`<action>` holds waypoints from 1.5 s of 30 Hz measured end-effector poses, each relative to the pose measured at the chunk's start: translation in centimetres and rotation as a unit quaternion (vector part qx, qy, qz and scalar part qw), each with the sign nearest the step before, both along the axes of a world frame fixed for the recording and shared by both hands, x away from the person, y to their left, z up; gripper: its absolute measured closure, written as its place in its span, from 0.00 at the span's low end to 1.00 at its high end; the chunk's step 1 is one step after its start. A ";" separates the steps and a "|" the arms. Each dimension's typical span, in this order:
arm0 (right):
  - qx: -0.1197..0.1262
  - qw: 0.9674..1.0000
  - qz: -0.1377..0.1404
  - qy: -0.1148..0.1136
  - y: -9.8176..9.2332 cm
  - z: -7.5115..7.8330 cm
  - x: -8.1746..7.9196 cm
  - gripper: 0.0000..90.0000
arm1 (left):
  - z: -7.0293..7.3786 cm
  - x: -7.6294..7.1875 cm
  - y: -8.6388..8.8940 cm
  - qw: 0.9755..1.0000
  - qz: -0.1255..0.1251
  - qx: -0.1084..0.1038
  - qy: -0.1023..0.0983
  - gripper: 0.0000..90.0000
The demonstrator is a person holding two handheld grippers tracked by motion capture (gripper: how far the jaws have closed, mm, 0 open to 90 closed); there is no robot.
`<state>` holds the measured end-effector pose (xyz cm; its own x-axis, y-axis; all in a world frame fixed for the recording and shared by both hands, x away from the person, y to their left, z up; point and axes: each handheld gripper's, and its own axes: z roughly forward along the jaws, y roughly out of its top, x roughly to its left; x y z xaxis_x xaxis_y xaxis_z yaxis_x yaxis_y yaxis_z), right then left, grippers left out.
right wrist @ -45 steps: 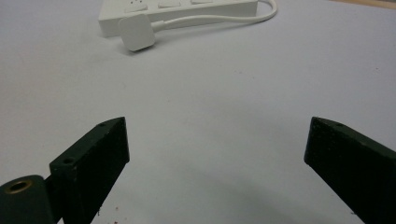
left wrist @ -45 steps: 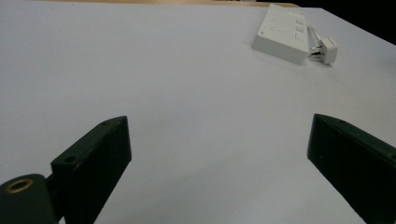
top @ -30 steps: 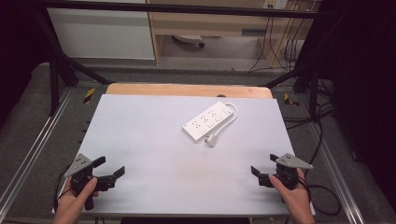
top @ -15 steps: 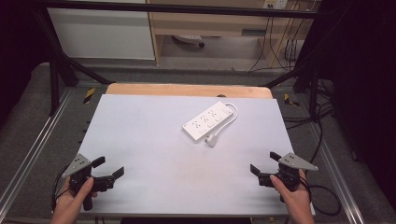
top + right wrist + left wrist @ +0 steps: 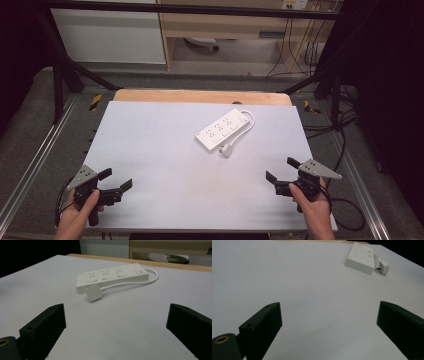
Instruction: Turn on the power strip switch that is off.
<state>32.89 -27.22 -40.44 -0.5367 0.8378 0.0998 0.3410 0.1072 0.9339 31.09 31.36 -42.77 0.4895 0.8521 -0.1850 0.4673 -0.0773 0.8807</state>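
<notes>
A white power strip (image 5: 222, 129) lies right of the middle of the white table, its cord looped back and its white plug (image 5: 227, 150) resting beside it. The same power strip (image 5: 111, 275) and plug (image 5: 93, 292) lie ahead of the right gripper, and the power strip (image 5: 360, 258) sits far off at the upper right of the left gripper view. My left gripper (image 5: 115, 182) is held at the front left corner, open and empty. Near the front right stands my right gripper (image 5: 282, 170), open as well with nothing between its jaws.
The white table (image 5: 160, 145) has a bare wooden strip (image 5: 200, 96) along its far edge. Metal rails (image 5: 35, 155) run along both sides, and cables (image 5: 345, 145) trail on the floor at the right. A cabinet (image 5: 110, 35) stands beyond the table.
Both hands have shifted slightly; the left gripper has drifted a little toward the front edge. The power strip has not moved.
</notes>
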 end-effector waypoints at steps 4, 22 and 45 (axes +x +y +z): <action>-0.003 1.000 -0.002 -0.010 0.3 0.8 0.1 0.03 | -0.1 0.1 0.0 1.000 0.003 -0.001 0.005 0.07; -0.016 0.999 0.011 -0.028 1.9 3.8 2.2 0.03 | -0.2 0.1 -0.2 1.000 -0.001 0.002 0.007 0.07; -0.015 0.999 0.010 -0.030 3.2 6.1 6.8 0.02 | -0.3 0.1 -0.3 1.000 -0.005 0.005 0.012 0.07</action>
<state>39.67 -24.00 -34.38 -0.5581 0.8286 0.0429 0.2828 0.1414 0.9487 31.16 31.07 -43.03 0.4930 0.8495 -0.1880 0.4870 -0.0903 0.8687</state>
